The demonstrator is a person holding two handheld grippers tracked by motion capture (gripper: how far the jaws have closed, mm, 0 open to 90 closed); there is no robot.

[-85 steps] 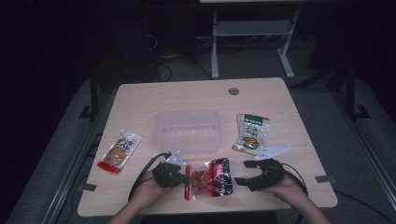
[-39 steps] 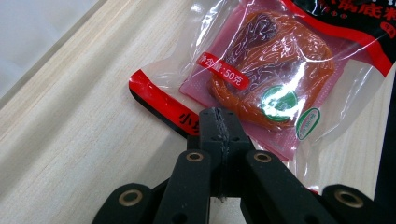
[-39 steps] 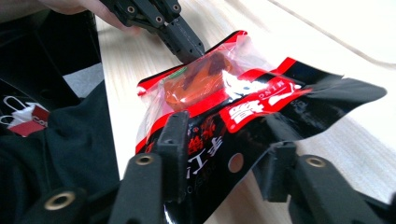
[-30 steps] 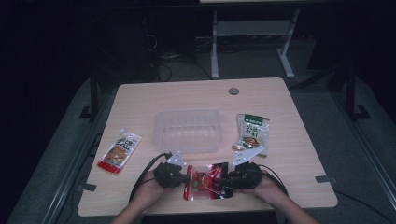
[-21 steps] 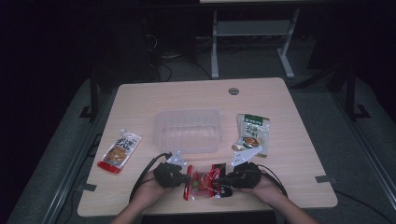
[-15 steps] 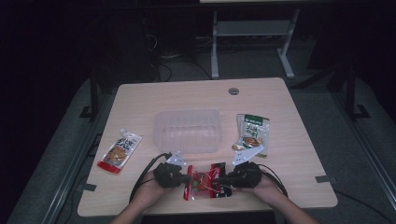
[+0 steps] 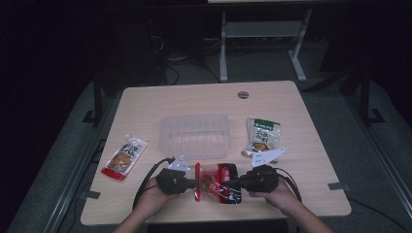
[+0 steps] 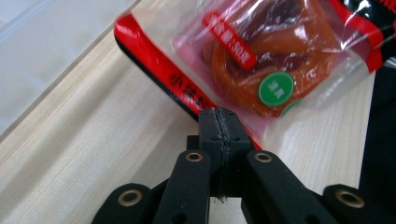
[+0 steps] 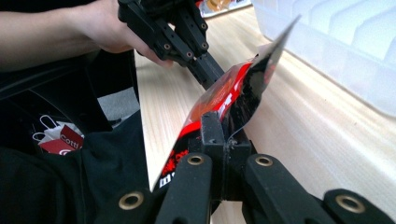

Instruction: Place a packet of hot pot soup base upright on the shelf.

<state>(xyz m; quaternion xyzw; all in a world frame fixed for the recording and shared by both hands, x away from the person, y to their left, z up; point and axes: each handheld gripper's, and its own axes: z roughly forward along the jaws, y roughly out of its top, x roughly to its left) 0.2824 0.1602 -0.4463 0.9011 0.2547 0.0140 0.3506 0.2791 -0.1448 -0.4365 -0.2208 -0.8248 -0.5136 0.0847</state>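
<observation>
A red and clear snack packet (image 7: pixel 216 180) hangs between my two grippers near the table's front edge. My left gripper (image 7: pixel 195 184) is shut on its left red border; in the left gripper view the jaws (image 8: pixel 218 116) pinch the sealed rim of the packet (image 8: pixel 280 60). My right gripper (image 7: pixel 232 182) is shut on the opposite edge. In the right gripper view its jaws (image 9: pixel 217 126) clamp the packet (image 9: pixel 224 93), which stands on edge, with the left gripper (image 9: pixel 205 70) and the hand holding it beyond.
A clear plastic container (image 7: pixel 195 136) stands just behind the packet. A green snack packet (image 7: pixel 262 136) lies to its right and an orange sauce pouch (image 7: pixel 124 158) at the left. The wooden table (image 7: pixel 194 99) has a cable hole (image 7: pixel 243 94) at the back.
My right gripper came in from the right to the packet's right edge and closed on it. The left gripper stayed shut on the left edge without moving.
</observation>
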